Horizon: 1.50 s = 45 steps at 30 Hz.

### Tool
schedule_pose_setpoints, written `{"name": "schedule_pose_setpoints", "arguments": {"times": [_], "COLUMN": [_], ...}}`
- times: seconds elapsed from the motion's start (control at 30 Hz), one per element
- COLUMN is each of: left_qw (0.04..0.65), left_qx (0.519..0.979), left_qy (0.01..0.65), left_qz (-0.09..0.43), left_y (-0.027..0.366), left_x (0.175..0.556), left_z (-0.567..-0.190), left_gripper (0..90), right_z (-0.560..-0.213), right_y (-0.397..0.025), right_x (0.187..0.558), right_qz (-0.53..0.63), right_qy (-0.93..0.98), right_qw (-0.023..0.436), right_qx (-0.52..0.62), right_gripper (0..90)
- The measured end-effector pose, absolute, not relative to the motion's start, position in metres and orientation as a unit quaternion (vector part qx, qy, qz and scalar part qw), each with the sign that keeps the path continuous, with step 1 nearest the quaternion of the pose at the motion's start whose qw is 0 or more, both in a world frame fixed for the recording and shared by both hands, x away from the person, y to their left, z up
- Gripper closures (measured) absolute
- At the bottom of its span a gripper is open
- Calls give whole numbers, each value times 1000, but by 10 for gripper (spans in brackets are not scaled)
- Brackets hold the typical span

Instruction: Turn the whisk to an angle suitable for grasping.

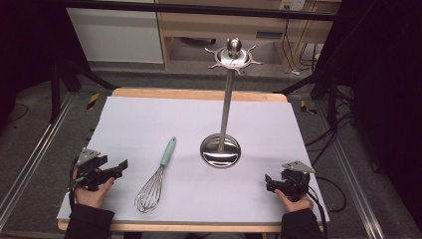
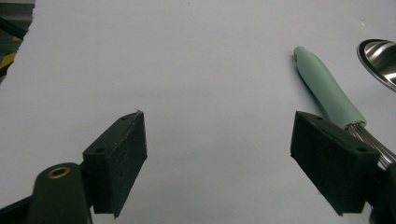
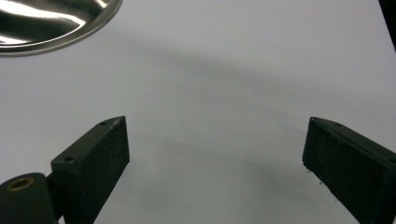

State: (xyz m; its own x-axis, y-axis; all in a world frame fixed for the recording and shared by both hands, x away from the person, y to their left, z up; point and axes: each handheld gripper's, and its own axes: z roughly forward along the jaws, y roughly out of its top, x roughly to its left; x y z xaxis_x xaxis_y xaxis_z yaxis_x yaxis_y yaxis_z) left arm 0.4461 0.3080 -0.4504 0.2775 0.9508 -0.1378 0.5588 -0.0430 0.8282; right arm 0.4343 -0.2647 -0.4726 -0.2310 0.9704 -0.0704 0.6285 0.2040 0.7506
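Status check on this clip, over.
Left gripper open, right gripper open, both empty. Mint-handled wire whisk flat on mat, untouched. Steel utensil stand upright beside it.

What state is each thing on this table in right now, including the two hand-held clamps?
Whisk: lying flat on the white sheet, untouched, mint handle pointing away from the person.
Utensil stand: upright on its round base, hooks at the top bare.
Left gripper: open, jaws wide apart, holding nothing, whisk just beside it.
Right gripper: open, jaws wide apart, holding nothing.
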Motion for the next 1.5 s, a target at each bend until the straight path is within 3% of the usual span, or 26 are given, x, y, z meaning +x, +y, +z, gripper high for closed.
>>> {"name": "schedule_pose_setpoints", "arguments": {"times": [0.67, 1.5], "left_qw": [427, 420], "left_qx": [699, 736], "left_qy": [532, 490], "left_qz": [214, 207], "left_y": [282, 241], "left_x": [443, 462], "left_z": [-428, -400], "left_gripper": [224, 256], "right_z": [-470, -467], "right_y": [-261, -259], "right_x": [428, 424], "right_qz": [316, 323], "right_qy": [708, 706], "right_qw": [291, 290], "right_qx": [560, 559], "right_gripper": [40, 94]}}
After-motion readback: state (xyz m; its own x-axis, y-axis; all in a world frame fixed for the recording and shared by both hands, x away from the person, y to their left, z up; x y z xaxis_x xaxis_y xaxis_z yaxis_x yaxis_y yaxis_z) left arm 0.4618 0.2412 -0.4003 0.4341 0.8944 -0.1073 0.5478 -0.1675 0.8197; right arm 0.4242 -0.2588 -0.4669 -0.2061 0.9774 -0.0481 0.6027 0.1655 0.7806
